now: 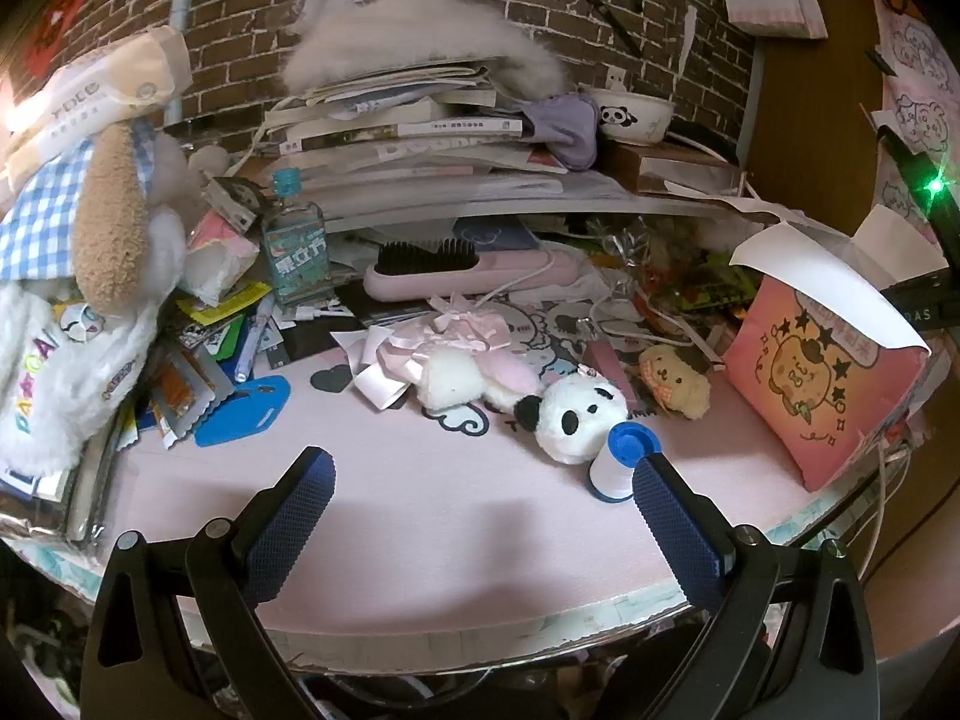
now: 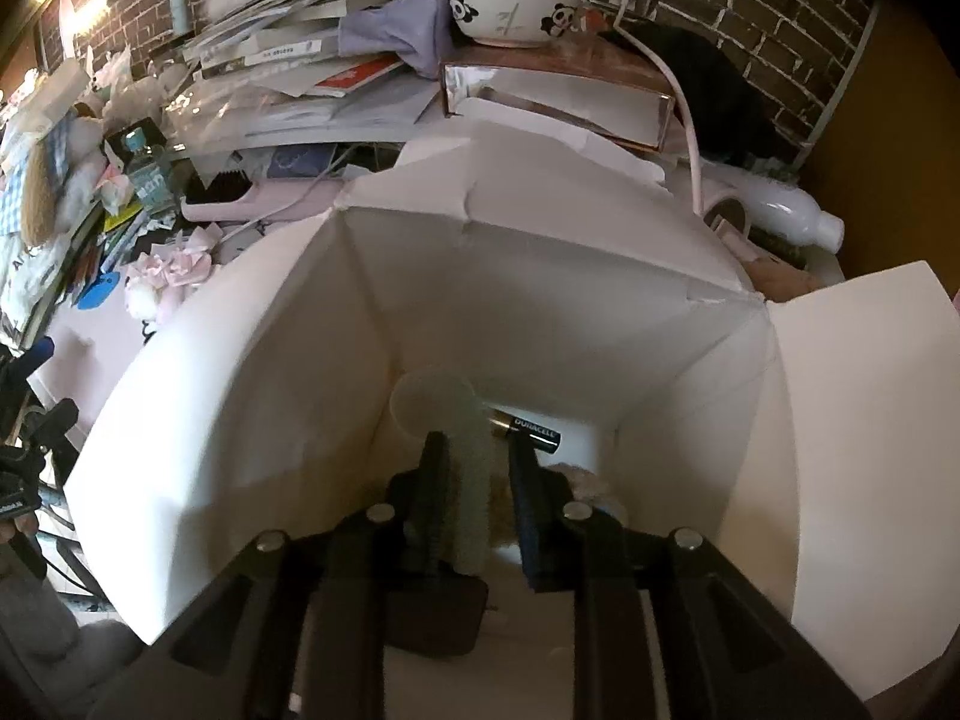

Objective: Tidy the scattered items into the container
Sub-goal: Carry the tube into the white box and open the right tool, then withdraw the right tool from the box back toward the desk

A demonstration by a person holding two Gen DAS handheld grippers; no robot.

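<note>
Right wrist view: the right gripper (image 2: pixel 474 450) hangs inside the open white box (image 2: pixel 288 324), fingers pointing down toward its floor.
Right claw state: pinching a pale, ribbed cylinder (image 2: pixel 471 480), which stands roughly along the fingers; its round end shows just past the tips.
Box contents: a battery (image 2: pixel 531 432) lies on the floor just beyond the tips, long axis running left to right; something pale and fuzzy sits near the right finger, too dim to name.
Key relation, right: the held cylinder is already within the box walls and low over the floor, so letting go looks like all that remains for it.
Left wrist view: the left gripper (image 1: pixel 480 480) hovers over the near bare part of the pink desk (image 1: pixel 420 510).
Left claw state: spread wide, nothing between the fingers.
Nearest loose item: a small white bottle (image 1: pixel 612 462) with a blue cap, lying just beside the right fingertip, cap end pointing far.
Next out: a panda plush (image 1: pixel 570 420) touching the bottle's far side, long axis running left and far.
Farther: a tan plush (image 1: pixel 672 378) right of the panda.
Box from left view: the pink carton (image 1: pixel 822 384) stands at the far right.
Judgement: the left hand is the nearer for the bottle, with a short shift right.
</note>
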